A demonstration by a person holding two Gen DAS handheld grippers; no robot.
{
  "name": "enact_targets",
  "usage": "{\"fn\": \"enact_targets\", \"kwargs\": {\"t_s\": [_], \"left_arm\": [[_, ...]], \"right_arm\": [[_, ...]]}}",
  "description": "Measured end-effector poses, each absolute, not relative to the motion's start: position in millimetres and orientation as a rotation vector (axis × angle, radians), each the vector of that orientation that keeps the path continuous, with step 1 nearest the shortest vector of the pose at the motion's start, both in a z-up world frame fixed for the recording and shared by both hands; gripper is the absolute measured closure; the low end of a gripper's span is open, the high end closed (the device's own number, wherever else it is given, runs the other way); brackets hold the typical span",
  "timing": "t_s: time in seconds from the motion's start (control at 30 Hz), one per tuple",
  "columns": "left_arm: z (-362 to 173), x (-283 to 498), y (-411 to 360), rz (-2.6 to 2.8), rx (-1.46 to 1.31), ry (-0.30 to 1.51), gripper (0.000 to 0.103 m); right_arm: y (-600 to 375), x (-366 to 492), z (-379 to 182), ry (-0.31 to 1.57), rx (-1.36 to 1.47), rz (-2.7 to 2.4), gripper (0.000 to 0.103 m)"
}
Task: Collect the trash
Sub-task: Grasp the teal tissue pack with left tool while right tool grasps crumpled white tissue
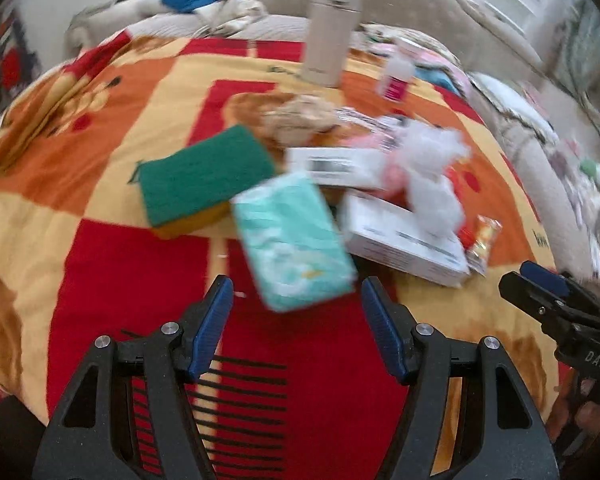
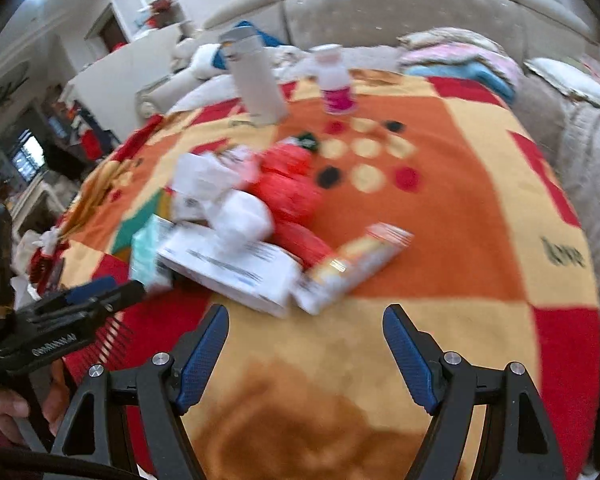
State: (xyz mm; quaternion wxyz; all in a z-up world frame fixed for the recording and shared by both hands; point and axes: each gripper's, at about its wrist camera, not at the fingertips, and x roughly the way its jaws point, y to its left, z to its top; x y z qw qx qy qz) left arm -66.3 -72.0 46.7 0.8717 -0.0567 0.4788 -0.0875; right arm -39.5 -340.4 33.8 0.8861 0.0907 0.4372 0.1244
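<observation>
Left gripper (image 1: 296,316) jaws spread, nothing between pads, hovering over red patch of blanket (image 1: 100,208). Pale teal tissue pack (image 1: 294,240) lies just ahead of fingertips. Right gripper (image 2: 306,340) jaws released too, empty, above yellow patch. Trash heap beyond: white box (image 2: 236,268), snack wrapper (image 2: 352,264) touching it, white wad (image 1: 432,176), red crumple (image 2: 288,188). Green sponge (image 1: 204,172) left of pile. Farther back, upright beige tumbler (image 1: 332,32), small bottle (image 2: 336,80). Everything blurred.
</observation>
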Motion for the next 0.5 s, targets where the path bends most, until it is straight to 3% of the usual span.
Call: {"fn": "enact_targets", "kwargs": {"t_s": [0.1,0.5], "left_arm": [[42,-60,-59,-0.185,-0.188,1.015,0.037],[27,-27,-60,-0.233,-0.291,1.033,0.037]], "right_arm": [[-317,-20,36,0.891,0.146,0.295,0.026],[-286,40,22,0.909,0.016,0.365,0.059]]}}
